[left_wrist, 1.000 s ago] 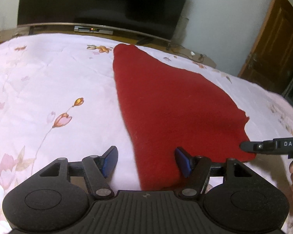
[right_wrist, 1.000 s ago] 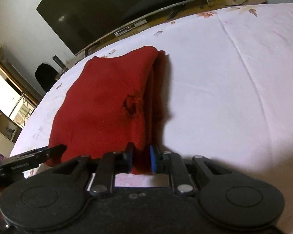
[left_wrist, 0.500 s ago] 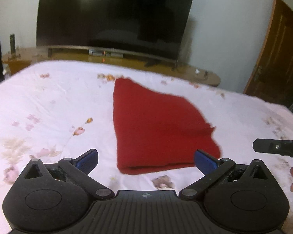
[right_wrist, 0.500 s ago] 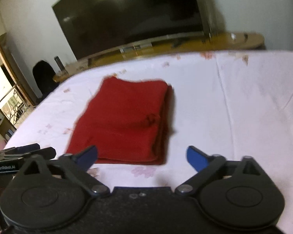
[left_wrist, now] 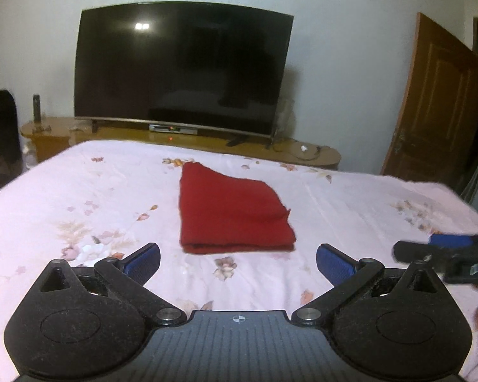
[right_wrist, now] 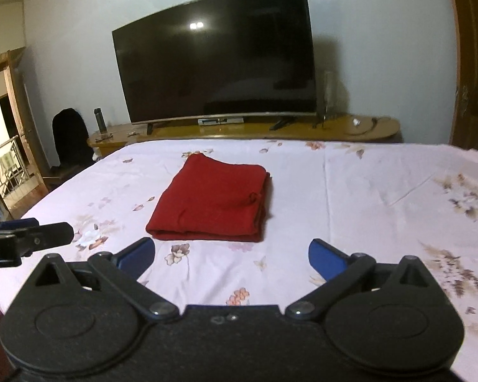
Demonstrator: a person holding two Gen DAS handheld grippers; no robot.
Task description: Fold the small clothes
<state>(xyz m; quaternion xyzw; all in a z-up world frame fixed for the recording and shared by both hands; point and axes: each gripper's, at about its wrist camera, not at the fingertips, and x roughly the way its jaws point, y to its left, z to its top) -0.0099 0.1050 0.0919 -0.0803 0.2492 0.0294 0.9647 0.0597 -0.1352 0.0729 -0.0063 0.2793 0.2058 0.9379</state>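
**Grippers drawn back from folded garment**

Both grippers have been pulled back from the red garment (left_wrist: 232,213) since a second ago. The left gripper (left_wrist: 238,262) and right gripper (right_wrist: 232,256) are held spread wide, with nothing gripped. The folded garment is seen lying flat on the floral bedsheet (right_wrist: 382,191), at twelve o'clock from each gripper, before the television (left_wrist: 181,67).
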